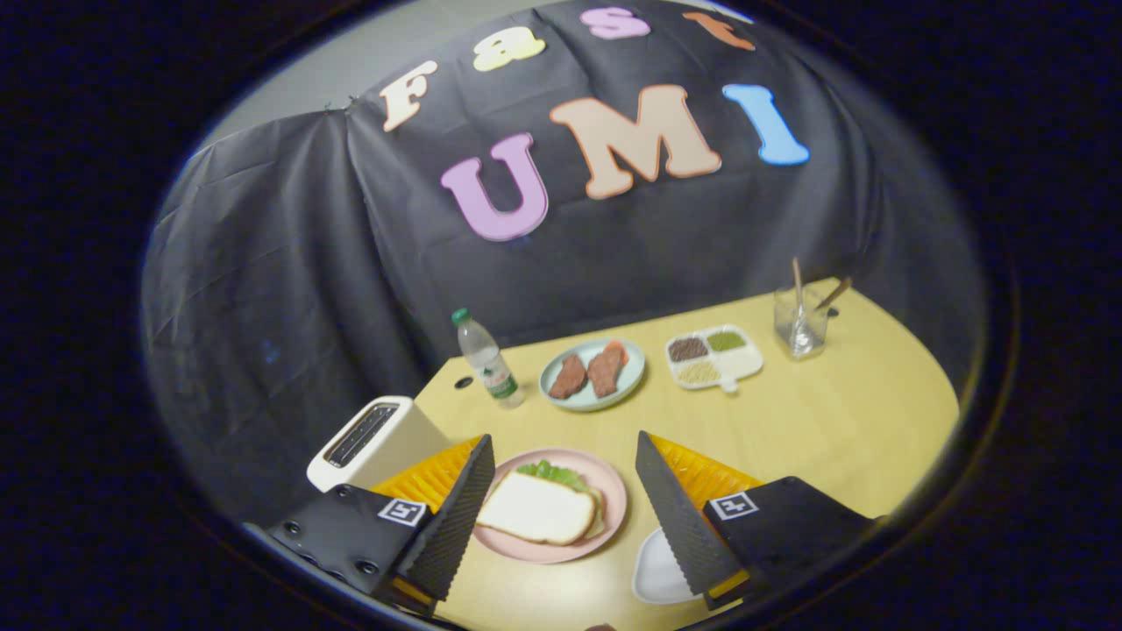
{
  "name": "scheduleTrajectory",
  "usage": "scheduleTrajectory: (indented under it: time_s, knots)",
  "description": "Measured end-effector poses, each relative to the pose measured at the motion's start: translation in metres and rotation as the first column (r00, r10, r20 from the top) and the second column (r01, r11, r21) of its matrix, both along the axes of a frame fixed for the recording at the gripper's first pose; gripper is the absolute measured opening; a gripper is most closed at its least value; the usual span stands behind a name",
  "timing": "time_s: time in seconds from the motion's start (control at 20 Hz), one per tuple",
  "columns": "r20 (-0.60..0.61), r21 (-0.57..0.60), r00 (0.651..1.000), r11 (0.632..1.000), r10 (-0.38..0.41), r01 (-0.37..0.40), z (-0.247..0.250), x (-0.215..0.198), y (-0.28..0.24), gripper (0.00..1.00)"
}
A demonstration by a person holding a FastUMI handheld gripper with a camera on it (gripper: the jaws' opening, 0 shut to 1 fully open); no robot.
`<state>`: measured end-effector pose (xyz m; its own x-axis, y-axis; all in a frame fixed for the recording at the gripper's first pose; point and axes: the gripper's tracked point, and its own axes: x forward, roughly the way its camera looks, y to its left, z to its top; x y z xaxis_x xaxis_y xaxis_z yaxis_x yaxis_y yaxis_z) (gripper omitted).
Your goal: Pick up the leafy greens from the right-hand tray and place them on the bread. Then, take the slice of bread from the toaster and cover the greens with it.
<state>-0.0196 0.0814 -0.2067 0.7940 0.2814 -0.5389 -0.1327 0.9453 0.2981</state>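
While the tongs (561, 517) gape empty, the top bread slice (536, 508) lies crosswise between them.

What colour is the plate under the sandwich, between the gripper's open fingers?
Pink: the plate, seen in the gripper view, holds bread over greens between the gripper fingers.

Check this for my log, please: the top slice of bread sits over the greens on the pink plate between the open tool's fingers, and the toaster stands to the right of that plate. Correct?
One thing is wrong: the toaster stands to the left of the pink plate, not the right. The gripper view shows this. The rest holds: the bread covers the greens on that plate, between the open tool's fingers.
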Motion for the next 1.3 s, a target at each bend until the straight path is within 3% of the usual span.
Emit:
scheduleTrajectory:
  time_s: [0.3,0.6,1.3]
  knots:
    - [0.233,-0.093,0.970,0.991,-0.068,0.092,0.075,0.010,-0.045,0.98]
    - [0.431,-0.235,0.901,0.959,-0.042,0.158,0.126,0.006,-0.062,0.99]
    - [0.443,-0.221,0.894,0.959,-0.065,0.179,0.131,0.016,-0.062,1.00]
